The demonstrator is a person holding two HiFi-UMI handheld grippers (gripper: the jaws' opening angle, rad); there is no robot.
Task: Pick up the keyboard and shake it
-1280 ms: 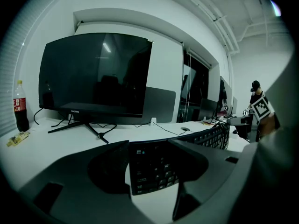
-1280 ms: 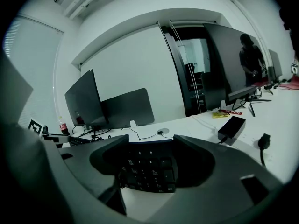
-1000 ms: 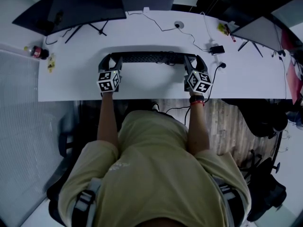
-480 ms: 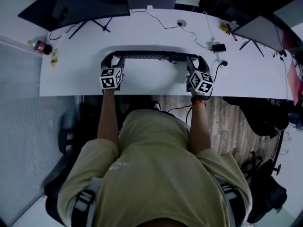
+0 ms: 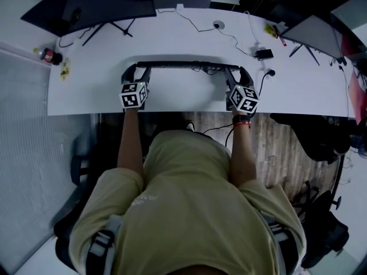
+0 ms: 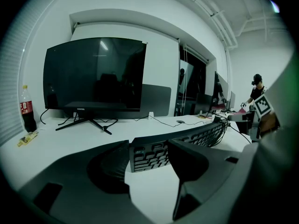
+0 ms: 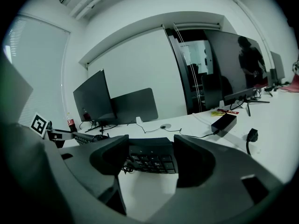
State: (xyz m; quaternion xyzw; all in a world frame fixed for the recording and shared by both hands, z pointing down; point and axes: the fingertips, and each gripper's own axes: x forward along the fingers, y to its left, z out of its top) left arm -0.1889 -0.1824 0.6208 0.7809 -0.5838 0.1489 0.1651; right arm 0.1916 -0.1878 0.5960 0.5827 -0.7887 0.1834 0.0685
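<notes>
Left gripper (image 5: 136, 71) and right gripper (image 5: 236, 72) tight on keyboard (image 5: 183, 65) ends, long axis side to side.

Both arms extended forward, parallel; left claw (image 5: 136, 71), right claw (image 5: 234, 73) clamped.

One keyboard (image 5: 183, 66), two grippers (left gripper (image 5: 136, 70), right gripper (image 5: 237, 72)), one bottle (image 5: 47, 55), one power brick (image 5: 264, 54), one desk (image 5: 178, 99).

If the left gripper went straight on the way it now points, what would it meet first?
The keyboard: its end sits gripped between the left gripper's jaws. Past it, probably only bare desk, though depth is hard to judge.
</notes>
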